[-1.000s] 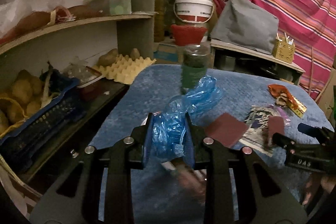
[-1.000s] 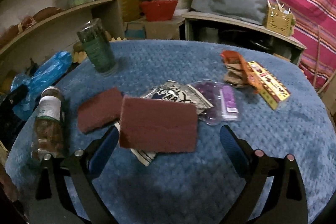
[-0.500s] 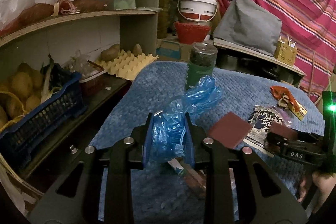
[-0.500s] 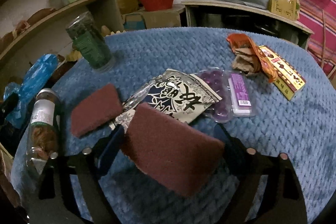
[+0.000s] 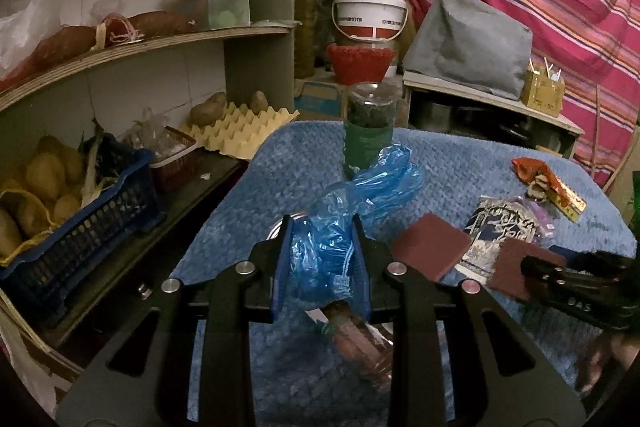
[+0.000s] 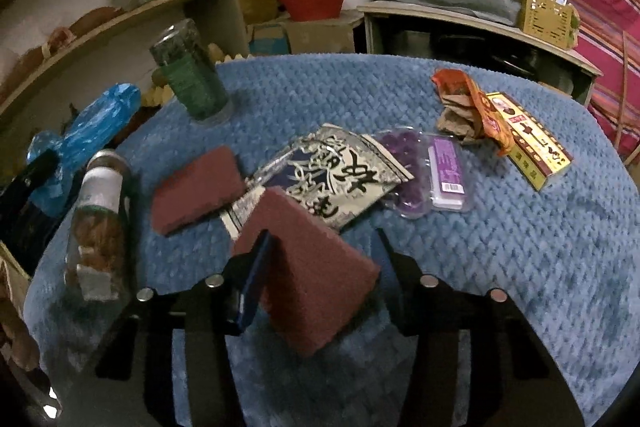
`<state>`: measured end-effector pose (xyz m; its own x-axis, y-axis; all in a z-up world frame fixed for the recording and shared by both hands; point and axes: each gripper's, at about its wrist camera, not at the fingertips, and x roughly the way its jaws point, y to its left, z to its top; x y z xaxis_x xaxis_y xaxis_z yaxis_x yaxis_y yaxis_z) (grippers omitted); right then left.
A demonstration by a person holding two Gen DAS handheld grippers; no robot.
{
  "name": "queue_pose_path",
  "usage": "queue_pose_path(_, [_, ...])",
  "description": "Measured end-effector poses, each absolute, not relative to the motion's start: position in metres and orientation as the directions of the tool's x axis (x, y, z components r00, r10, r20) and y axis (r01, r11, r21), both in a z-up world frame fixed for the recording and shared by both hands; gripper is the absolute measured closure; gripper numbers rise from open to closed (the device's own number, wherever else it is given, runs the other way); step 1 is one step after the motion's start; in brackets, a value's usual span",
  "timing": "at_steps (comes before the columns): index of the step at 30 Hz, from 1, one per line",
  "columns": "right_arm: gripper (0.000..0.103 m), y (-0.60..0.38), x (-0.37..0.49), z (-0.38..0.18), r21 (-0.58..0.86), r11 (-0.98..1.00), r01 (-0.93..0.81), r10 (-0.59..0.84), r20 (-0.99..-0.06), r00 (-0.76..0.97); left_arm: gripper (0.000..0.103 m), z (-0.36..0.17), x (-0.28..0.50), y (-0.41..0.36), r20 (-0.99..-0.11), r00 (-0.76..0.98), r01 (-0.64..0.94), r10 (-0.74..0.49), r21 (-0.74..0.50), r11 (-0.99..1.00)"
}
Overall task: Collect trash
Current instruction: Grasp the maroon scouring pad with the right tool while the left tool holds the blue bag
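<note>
Meanwhile the left claw [image 5: 322, 263] grips the blue bag [image 5: 360, 195] while the right claw [image 6: 320, 267], jaws just closing, pinches a maroon pad [image 6: 316, 279], which next needs lifting toward that bag.

Left claw [image 5: 322, 259] hides the blurred bottle's [image 5: 360, 339] neck.

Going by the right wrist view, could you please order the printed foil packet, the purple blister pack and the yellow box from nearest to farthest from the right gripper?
1. Printed foil packet, just ahead of the right gripper.
2. Purple blister pack, beyond it, to the right.
3. Yellow box, far right of the table.
</note>
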<state>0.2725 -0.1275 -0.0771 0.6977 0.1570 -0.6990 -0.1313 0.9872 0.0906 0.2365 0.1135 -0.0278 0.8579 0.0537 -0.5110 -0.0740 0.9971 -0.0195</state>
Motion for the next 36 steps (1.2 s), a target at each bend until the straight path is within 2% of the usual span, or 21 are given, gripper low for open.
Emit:
queue_pose_path(1, [0.027, -0.127, 0.27, -0.075, 0.053, 0.99, -0.13, 0.13, -0.698, 0.704, 0.077, -0.028, 0.237, 0.114, -0.513, 0.857, -0.074, 0.053, -0.019, 0.997])
queue_pose_path(2, [0.016, -0.127, 0.267, -0.073, 0.021, 0.991, -0.13, 0.109, -0.687, 0.719, 0.077, -0.028, 0.237, 0.114, -0.514, 0.856, -0.073, 0.052, -0.021, 0.997])
queue_pose_path(6, [0.011, -0.129, 0.259, -0.067, -0.041, 0.987, -0.159, 0.089, -0.681, 0.727, 0.077, -0.028, 0.236, 0.114, -0.512, 0.858, -0.071, 0.049, -0.023, 0.997])
queue_pose_path(16, [0.01, -0.122, 0.258, -0.078, -0.047, 0.977, -0.21, 0.113, -0.721, 0.684, 0.077, -0.028, 0.236, 0.115, -0.512, 0.857, -0.072, 0.05, -0.023, 0.997])
queue_pose_path(21, [0.01, -0.107, 0.266, -0.092, -0.134, 0.97, -0.202, 0.035, -0.747, 0.664, 0.077, -0.028, 0.237, 0.116, -0.513, 0.857, -0.072, 0.052, -0.019, 0.997])
queue_pose_path(28, [0.01, -0.096, 0.267, -0.089, -0.244, 0.953, -0.181, -0.05, -0.713, 0.699, 0.077, -0.03, 0.239, 0.121, -0.52, 0.853, -0.079, 0.052, -0.03, 0.996])
queue_pose_path(33, [0.012, -0.091, 0.269, -0.089, -0.241, 0.942, -0.235, -0.009, -0.716, 0.698, 0.077, -0.029, 0.238, 0.12, -0.518, 0.854, -0.079, 0.053, -0.028, 0.996])
queue_pose_path(34, [0.016, -0.091, 0.268, -0.088, -0.237, 0.942, -0.239, -0.001, -0.713, 0.701, 0.077, -0.029, 0.238, 0.12, -0.517, 0.854, -0.079, 0.052, -0.03, 0.996])
queue_pose_path(35, [0.028, -0.092, 0.267, -0.087, -0.224, 0.942, -0.248, 0.016, -0.713, 0.701, 0.077, -0.029, 0.238, 0.12, -0.518, 0.854, -0.078, 0.05, -0.032, 0.996])
queue_pose_path(36, [0.032, -0.093, 0.267, -0.087, -0.21, 0.943, -0.257, 0.03, -0.716, 0.698, 0.077, -0.029, 0.238, 0.12, -0.517, 0.855, -0.078, 0.05, -0.033, 0.996])
